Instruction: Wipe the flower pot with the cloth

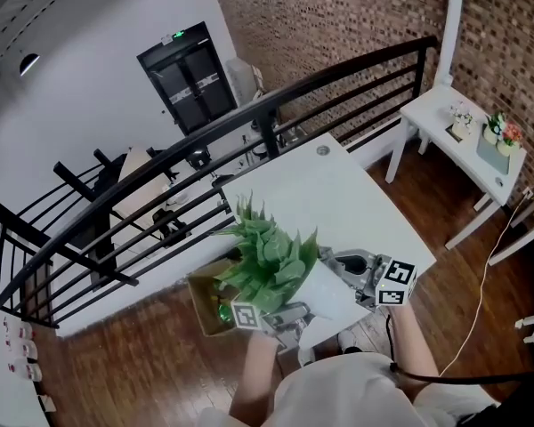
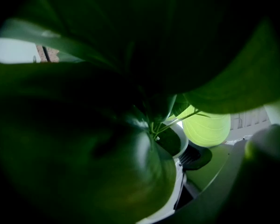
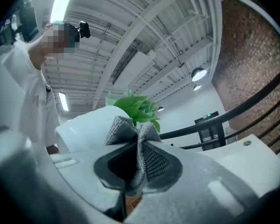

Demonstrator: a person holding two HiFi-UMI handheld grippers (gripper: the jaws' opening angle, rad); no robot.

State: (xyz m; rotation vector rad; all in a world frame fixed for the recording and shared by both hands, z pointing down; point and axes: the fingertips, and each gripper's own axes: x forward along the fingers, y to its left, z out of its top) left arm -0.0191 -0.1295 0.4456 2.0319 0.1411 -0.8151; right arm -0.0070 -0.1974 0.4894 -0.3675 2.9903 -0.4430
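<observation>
A white flower pot (image 1: 325,294) with a leafy green plant (image 1: 267,256) hangs tilted above the near edge of the white table (image 1: 338,194). My left gripper (image 1: 285,315) is under the plant and shut on the pot. In the left gripper view, dark leaves (image 2: 107,125) hide the jaws and only part of the pot's rim (image 2: 181,141) shows. My right gripper (image 1: 360,276) is at the pot's right side, shut on a grey woven cloth (image 3: 141,146). The bunched end of the cloth rests against the pot's white wall (image 3: 86,125).
A black railing (image 1: 249,114) curves behind the table, with a brick wall beyond it. An open cardboard box (image 1: 206,308) lies on the wooden floor at the left. A white side table (image 1: 445,114) with small potted flowers stands at the right. A cable (image 1: 481,301) trails across the floor.
</observation>
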